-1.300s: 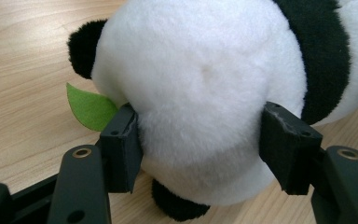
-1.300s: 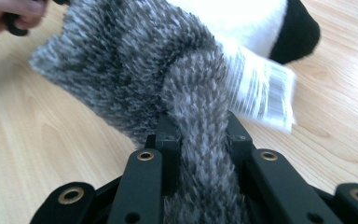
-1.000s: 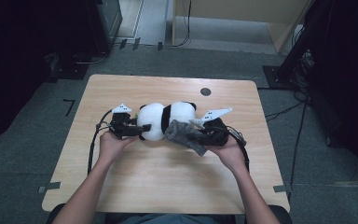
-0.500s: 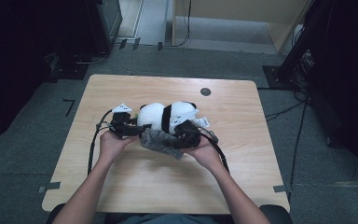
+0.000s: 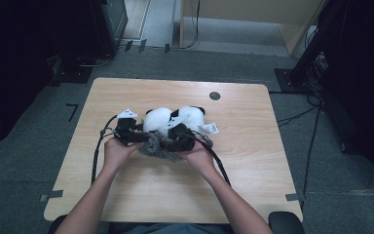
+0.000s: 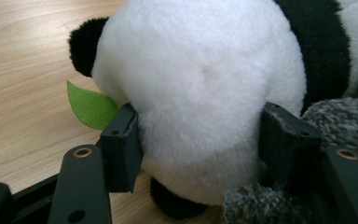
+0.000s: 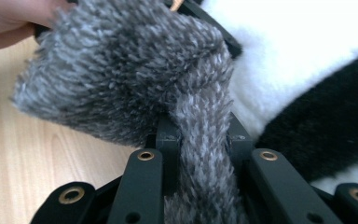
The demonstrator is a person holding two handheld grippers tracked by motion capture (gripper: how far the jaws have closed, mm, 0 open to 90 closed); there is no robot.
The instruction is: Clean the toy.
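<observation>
A: What lies under it all?
B: A wooden desk, with a plush panda lying on its side just ahead of both hand-held grippers.

A: And the left hand-held gripper?
B: Its jaws are clamped on the panda's white, rounded end, one pad pressed into the fur on each side. Beyond its left jaw a green felt leaf pokes out from under the toy, and a black ear sits farther off above that.

A: The right hand-held gripper?
B: Closed tightly on a grey fuzzy sock. A narrow band of the knit runs down between the jaws, and the rest bunches up ahead of them, touching the panda's white and black fur on that gripper's right.

A: How do the two sit from above?
B: Close together, the sock between them, against the panda's near side. A white tag sticks out just beyond the right one.
</observation>
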